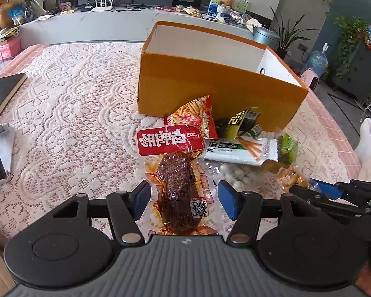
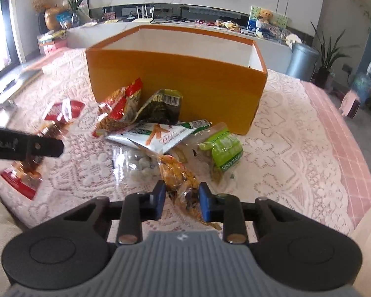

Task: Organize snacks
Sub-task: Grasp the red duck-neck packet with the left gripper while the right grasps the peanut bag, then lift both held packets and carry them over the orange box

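left wrist view: the left gripper (image 1: 184,199) is seen with its blue pads set wide, and a clear vacuum pack of dark braised meat with a red header (image 1: 178,173) lies lengthwise between them. whether the pads press on the pack's edges cannot be told. beyond the fingertips a heap of snacks is spread on the lace tablecloth (image 1: 69,104): a red bag of fried sticks (image 1: 197,113), a dark seaweed pack (image 1: 237,123), a white pouch with orange sticks printed on it (image 1: 240,149) and a clear bag of white round pieces (image 1: 235,173). further ahead of the fingers an open orange cardboard box (image 1: 210,86) stands upright, its inside white.

in the right wrist view the right gripper (image 2: 181,201) is drawn in narrow, and a crinkled orange-brown snack packet (image 2: 179,175) is clamped between its pads. just past the fingertips the white pouch (image 2: 158,135) is seen, and a green-labelled packet (image 2: 226,152) lies to the right of the fingers. the box (image 2: 178,81) stands behind the heap. far to the left of the fingers the meat pack (image 2: 49,123) is partly hidden by the other gripper's black finger.
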Action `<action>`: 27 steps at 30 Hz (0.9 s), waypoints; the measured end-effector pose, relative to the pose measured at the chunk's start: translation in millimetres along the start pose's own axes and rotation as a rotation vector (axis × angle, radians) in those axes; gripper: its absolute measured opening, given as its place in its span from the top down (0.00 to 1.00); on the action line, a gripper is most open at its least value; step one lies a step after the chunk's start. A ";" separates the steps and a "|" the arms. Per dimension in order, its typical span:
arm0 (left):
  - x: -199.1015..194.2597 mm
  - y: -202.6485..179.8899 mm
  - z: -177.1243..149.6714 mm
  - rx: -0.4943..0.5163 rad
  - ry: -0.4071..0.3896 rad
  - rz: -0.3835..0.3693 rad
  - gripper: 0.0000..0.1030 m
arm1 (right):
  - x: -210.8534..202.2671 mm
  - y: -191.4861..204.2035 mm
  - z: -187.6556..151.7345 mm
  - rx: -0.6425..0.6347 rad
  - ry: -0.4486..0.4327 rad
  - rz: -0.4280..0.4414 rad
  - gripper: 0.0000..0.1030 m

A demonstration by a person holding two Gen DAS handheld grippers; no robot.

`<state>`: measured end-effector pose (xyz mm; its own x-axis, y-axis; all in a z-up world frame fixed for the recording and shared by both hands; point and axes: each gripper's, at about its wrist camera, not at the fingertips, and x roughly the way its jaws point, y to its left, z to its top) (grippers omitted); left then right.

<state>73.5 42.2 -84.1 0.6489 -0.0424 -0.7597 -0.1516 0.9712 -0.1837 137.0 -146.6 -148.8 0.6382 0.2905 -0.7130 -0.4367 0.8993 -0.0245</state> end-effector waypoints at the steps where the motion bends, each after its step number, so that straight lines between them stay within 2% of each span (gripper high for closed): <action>1: -0.5 -0.9 0.0 0.001 0.000 -0.004 0.34 | -3.5 -3.7 1.5 0.025 0.002 0.018 0.75; 4: -0.8 -4.6 -0.5 0.009 0.005 -0.010 0.34 | -6.1 -15.4 5.1 0.111 0.023 0.068 0.75; 7: -0.9 -6.5 -1.3 0.014 0.010 -0.016 0.34 | 0.8 -25.8 3.8 0.178 0.044 0.076 0.74; 16: 4.0 -7.7 -2.1 0.016 0.028 -0.007 0.34 | 21.7 -25.3 4.4 0.168 0.041 0.072 0.69; 19: 5.9 -9.2 -2.5 0.019 0.034 -0.005 0.34 | 29.8 -25.2 6.7 0.163 0.046 0.068 0.64; 22: 6.1 -9.5 -2.6 0.021 0.037 -0.005 0.34 | 33.4 -27.8 10.4 0.185 0.050 0.071 0.66; 27: 3.9 -10.4 -2.0 0.017 0.029 -0.011 0.34 | 20.8 -31.4 11.4 0.186 0.027 0.048 0.77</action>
<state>76.1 31.4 -86.3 0.6284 -0.0592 -0.7756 -0.1317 0.9746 -0.1811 171.2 -165.1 -154.9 0.6015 0.3275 -0.7287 -0.3393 0.9305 0.1382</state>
